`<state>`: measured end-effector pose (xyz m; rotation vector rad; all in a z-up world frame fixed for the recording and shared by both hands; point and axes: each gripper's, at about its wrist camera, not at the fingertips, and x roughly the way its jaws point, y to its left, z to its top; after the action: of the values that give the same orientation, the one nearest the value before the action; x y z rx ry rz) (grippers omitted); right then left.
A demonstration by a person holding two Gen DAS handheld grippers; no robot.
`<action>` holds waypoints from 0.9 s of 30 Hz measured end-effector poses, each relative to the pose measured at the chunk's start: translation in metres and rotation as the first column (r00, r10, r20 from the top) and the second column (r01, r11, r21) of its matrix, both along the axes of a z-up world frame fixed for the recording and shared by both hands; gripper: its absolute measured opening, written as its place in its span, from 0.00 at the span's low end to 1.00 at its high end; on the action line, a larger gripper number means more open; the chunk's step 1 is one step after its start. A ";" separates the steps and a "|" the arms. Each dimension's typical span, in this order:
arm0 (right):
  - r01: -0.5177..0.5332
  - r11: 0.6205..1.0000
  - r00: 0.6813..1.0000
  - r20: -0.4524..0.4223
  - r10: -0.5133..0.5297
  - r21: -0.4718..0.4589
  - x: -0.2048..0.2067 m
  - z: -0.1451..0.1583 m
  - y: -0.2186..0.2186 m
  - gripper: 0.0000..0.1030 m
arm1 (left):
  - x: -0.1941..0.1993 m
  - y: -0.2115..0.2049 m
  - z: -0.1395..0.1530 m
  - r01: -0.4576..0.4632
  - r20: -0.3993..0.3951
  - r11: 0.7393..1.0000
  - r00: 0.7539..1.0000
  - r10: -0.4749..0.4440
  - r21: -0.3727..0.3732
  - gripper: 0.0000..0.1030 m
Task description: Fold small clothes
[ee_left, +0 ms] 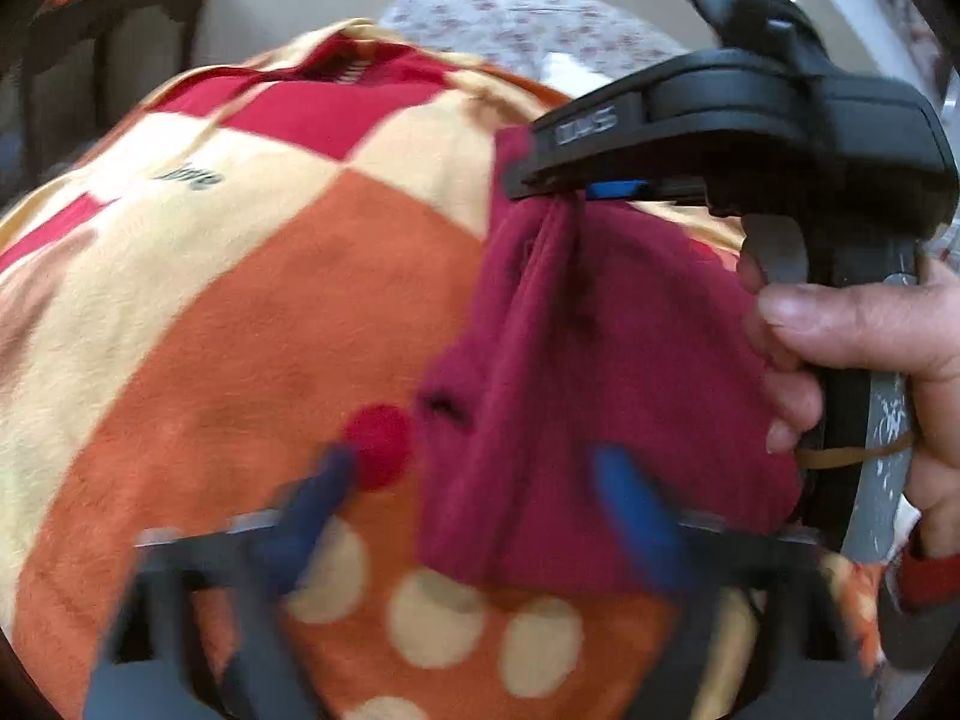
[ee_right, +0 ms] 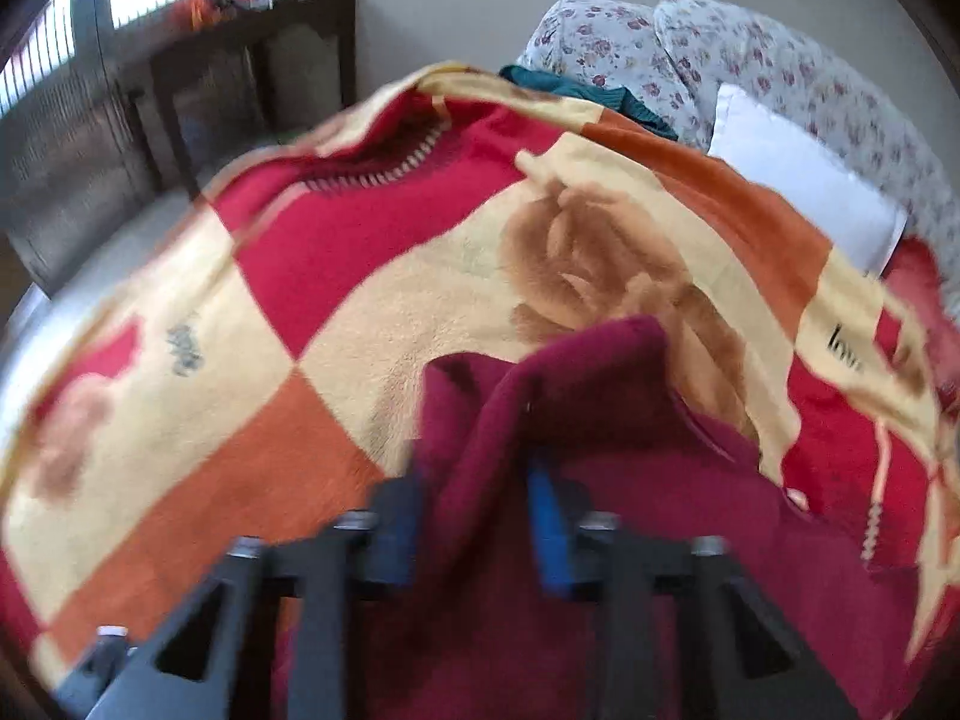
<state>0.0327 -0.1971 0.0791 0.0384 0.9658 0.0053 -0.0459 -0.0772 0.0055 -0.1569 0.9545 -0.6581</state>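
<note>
A maroon garment (ee_left: 600, 360) lies bunched on the bed. In the left wrist view my right gripper (ee_left: 540, 189) comes in from the upper right, held by a person's hand (ee_left: 870, 330). Its black jaws pinch a gathered fold at the garment's top, which hangs in pleats below them. The right wrist view shows the same grip: a raised ridge of the maroon garment (ee_right: 600, 372) is clamped in the right gripper (ee_right: 474, 516) between its blue fingers. My left gripper (ee_left: 480, 504) stands open low over the garment's near edge. Its left finger is off the cloth, over the blanket, and both fingers are blurred.
A red, orange and cream checked blanket (ee_right: 360, 300) covers the bed under everything. Floral pillows (ee_right: 750, 72), a white pillow (ee_right: 798, 192) and a teal cloth (ee_right: 588, 93) lie at the far end. A dark wooden cabinet (ee_right: 252, 60) stands against the wall to the left.
</note>
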 end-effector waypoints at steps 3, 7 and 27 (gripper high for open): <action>-0.002 0.996 0.996 0.088 -0.005 0.085 -0.036 0.033 -0.023 0.17 | -0.013 -0.002 0.015 0.030 0.016 0.999 0.999 -0.029 -0.021 0.29; 0.018 0.994 0.985 0.170 -0.036 0.106 -0.084 0.077 -0.057 0.16 | -0.049 -0.013 0.069 0.120 0.131 0.990 0.985 -0.109 -0.079 0.26; 0.411 0.880 0.893 0.091 -0.441 0.237 -0.214 0.015 -0.279 0.23 | -0.170 -0.227 0.075 0.557 0.181 0.820 0.800 -0.572 0.131 0.24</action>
<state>-0.1817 -0.4761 0.0942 0.4448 0.7932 -0.2948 -0.2163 -0.3045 0.0807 0.2767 0.8119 -1.1690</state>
